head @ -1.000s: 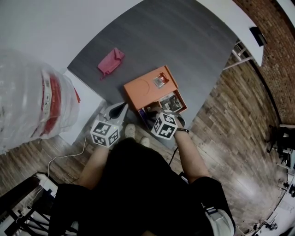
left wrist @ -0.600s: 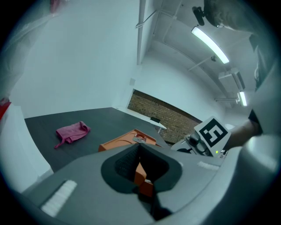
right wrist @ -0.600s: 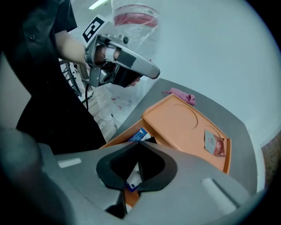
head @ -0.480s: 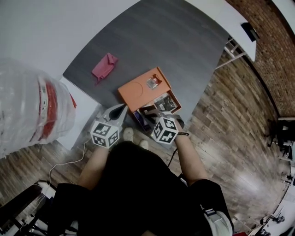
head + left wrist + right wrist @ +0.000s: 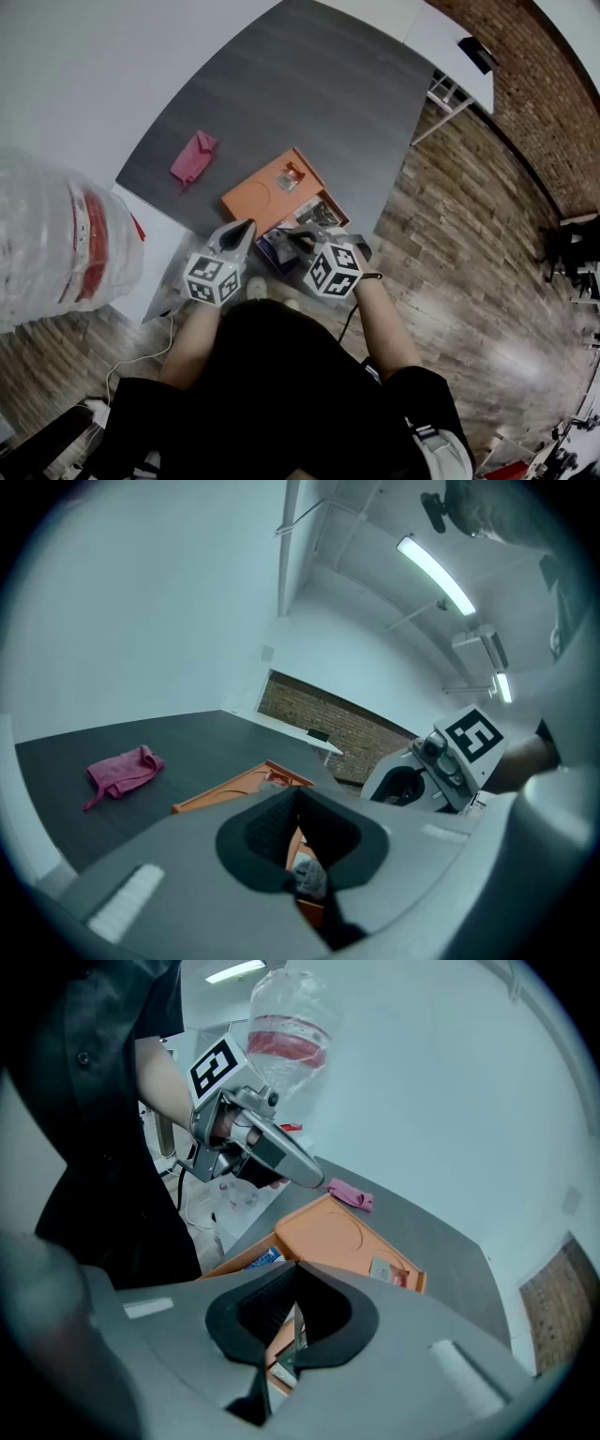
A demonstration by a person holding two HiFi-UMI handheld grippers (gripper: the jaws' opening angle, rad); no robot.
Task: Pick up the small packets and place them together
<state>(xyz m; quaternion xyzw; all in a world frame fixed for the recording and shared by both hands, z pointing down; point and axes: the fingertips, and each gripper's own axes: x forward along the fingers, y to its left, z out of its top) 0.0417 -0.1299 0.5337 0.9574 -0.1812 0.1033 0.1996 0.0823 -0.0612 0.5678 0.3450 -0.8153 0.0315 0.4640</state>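
A thin packet (image 5: 293, 1340) (seen only edge-on) sat pinched between the fully closed jaws of the right gripper (image 5: 295, 1274), above the orange tray (image 5: 253, 197). Doing this well likely called for a steady squeeze and a level carry toward the lone packet (image 5: 288, 175) at twelve o'clock on the tray's flat part. At nine o'clock the left gripper (image 5: 298, 797) was closed too, apparently empty.

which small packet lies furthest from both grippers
The small red-edged packet alone on the orange tray's flat half; the others crowd the near compartment.
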